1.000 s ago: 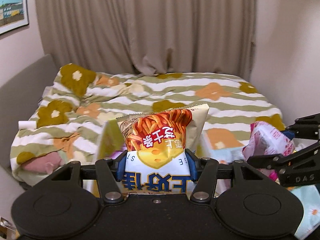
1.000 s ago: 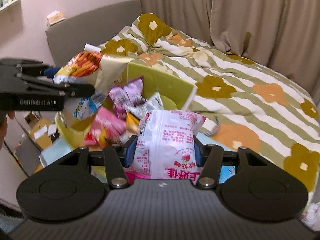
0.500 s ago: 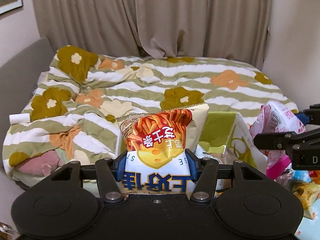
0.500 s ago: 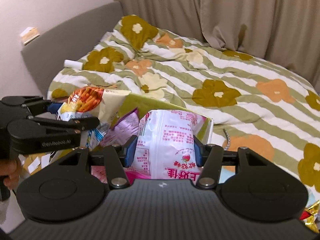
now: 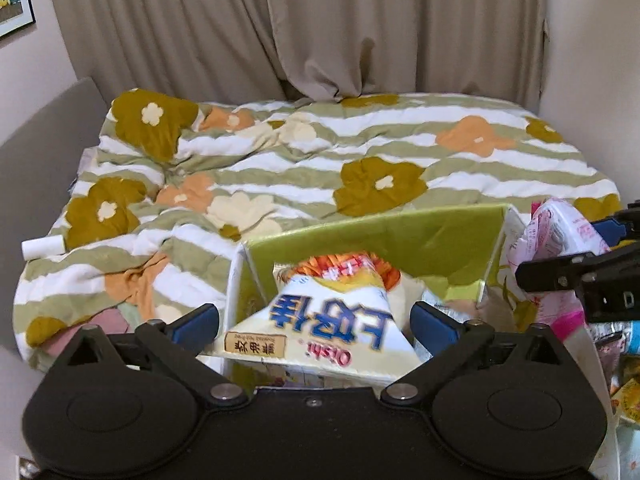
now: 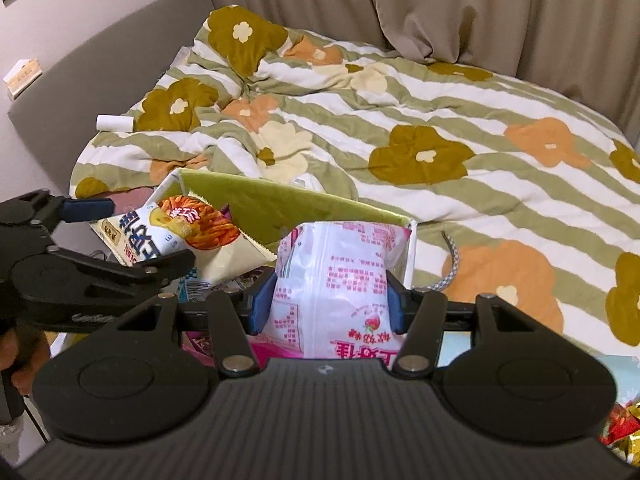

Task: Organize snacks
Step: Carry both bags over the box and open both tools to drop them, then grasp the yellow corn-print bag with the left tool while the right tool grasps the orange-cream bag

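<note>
A yellow-and-white chip bag (image 5: 332, 320) with orange sticks printed on it lies tilted between the blue pads of my left gripper (image 5: 314, 320). The jaws are opening and no longer press it. The bag drops over the open green box (image 5: 400, 240) with snacks inside. In the right wrist view the same chip bag (image 6: 176, 232) hangs loose at the box's (image 6: 272, 208) left end, under the left gripper (image 6: 136, 236). My right gripper (image 6: 326, 304) is shut on a pink-and-white snack bag (image 6: 336, 276), held upright above the box's right end.
The box stands at the near edge of a bed with a green-striped flower duvet (image 5: 320, 168). A white roll (image 6: 114, 123) lies by the grey headboard. Loose snack packets (image 5: 628, 392) lie to the right, and a braided cord (image 6: 452, 268) rests on the duvet.
My left gripper's jaws have swung wide and let go of the chip bag, which tipped forward into the box. Both grippers moved down over the box; the right still grips its bag.
</note>
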Available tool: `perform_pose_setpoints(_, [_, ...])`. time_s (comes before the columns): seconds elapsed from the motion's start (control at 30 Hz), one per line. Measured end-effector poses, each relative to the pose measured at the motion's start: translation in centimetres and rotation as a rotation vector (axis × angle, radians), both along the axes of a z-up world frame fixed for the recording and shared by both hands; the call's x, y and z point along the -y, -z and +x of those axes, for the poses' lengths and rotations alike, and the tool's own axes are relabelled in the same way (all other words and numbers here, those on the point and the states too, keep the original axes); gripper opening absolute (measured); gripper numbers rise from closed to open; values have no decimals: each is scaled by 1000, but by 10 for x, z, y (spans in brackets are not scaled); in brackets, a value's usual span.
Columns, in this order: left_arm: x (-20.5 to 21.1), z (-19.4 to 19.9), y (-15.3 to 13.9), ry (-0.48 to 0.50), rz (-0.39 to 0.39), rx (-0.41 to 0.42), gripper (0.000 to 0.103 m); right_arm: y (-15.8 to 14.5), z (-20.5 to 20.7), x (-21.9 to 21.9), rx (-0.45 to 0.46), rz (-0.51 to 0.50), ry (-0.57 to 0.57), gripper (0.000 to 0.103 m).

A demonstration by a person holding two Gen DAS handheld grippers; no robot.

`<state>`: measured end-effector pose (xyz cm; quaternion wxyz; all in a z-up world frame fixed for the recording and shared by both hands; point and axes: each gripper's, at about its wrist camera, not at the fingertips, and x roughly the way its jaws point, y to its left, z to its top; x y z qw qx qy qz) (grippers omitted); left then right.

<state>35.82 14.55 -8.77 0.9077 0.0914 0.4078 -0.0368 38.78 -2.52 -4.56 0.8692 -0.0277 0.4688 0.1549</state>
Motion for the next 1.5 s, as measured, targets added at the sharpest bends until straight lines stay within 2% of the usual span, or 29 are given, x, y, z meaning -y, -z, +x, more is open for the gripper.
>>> perform_pose_setpoints(0.27, [-2,-16,-6,-39,20,-7,103,-10,17,-2,16,8,-30,63])
perform_pose_setpoints(0.5, [-2,-26,-7,-61,13,-9,103,0,22,-8,-23,31,-54,63])
perform_pose_setpoints(0.67, [-1,-32,-10,-64,15,-5,103,-2,17,-9,-17,39,-53,63])
perform_pose_setpoints(0.77, [0,-39,-18,-62,9,10,103,-13,8,-6,7,45,-49,68])
perform_pose_setpoints(0.83, [2,-46,-25,-56,9,24,103,-21,0,-3,25,48,-45,78])
perform_pose_setpoints(0.9, [3,-53,-32,-46,13,38,103,-30,-9,2,47,58,-31,103])
perform_pose_setpoints(1.03, [7,-69,-50,-25,13,71,103,-50,-29,15,96,58,0,103])
perform_pose_setpoints(1.27, [27,-92,-72,43,16,120,103,-83,-77,55,183,14,120,103])
perform_pose_setpoints(1.5, [67,-109,-81,171,-26,152,103,-105,-128,112,199,-99,258,103])
